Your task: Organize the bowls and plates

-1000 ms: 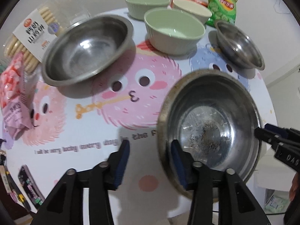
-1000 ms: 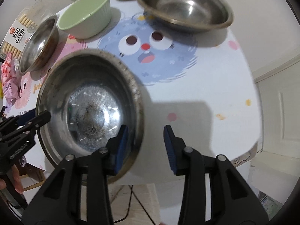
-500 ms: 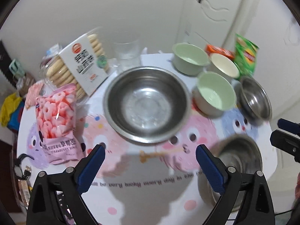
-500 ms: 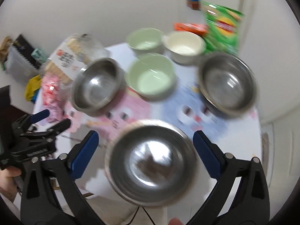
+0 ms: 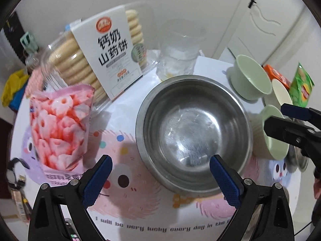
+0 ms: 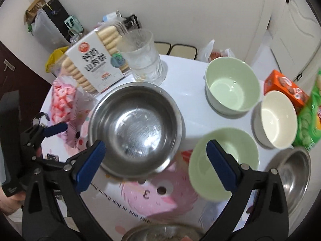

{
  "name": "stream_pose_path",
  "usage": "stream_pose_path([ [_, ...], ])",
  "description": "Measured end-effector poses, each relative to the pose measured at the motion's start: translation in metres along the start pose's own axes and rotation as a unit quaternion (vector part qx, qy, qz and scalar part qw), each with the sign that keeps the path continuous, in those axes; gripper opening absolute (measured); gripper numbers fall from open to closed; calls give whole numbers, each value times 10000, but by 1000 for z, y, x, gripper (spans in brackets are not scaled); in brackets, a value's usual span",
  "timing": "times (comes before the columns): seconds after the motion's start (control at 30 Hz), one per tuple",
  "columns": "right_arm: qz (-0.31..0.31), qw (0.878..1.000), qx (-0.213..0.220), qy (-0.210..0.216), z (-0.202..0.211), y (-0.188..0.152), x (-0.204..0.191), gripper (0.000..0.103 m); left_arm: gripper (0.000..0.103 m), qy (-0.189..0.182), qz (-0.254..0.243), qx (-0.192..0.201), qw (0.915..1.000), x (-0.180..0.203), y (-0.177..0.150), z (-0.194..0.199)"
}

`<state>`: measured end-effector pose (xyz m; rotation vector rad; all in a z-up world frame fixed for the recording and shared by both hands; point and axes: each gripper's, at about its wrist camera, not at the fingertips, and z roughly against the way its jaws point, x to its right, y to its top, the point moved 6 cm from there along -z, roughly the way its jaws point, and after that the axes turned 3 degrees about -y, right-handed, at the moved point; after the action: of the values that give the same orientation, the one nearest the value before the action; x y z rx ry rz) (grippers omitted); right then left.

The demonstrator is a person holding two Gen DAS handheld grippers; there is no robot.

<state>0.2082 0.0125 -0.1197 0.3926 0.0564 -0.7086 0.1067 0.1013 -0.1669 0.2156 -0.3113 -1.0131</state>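
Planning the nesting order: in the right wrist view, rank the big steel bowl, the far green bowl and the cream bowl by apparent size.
1. Steel bowl, clearly largest.
2. Far green bowl and cream bowl: they look alike; fisheye distortion makes ranking unsure.

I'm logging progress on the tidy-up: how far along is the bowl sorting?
Early. Nothing looks stacked: the large steel bowl, two green bowls, the cream bowl and a smaller steel bowl all sit separately on the table. Another steel bowl shows at the near edge. Nothing is in hand: both the left tongs and right tongs are open. All nesting remains.
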Motion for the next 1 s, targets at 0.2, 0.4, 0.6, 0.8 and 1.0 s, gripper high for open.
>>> stream_pose_path([
  [0.2, -247, 9984, -475, 176, -35, 16, 7, 101, 99, -177, 267, -279, 9991, -3, 4, -23],
  [0.4, -330, 9966, -705, 262, -54, 17, 7, 101, 99, -311, 377, -433, 9979, -1, 9, -39],
  [0.6, -530, 9950, -782, 330, -62, 17, 14, 82, 83, -312, 375, -464, 9977, 3, 14, -46],
  [0.8, -585, 9920, -1087, 257, -75, 8, 20, 59, 53, -246, 377, -567, 9974, 3, 12, -54],
  [1.0, -580, 9923, -1094, 35, -75, 3, 28, 39, 18, -64, 562, -616, 9965, -15, 11, -57],
])
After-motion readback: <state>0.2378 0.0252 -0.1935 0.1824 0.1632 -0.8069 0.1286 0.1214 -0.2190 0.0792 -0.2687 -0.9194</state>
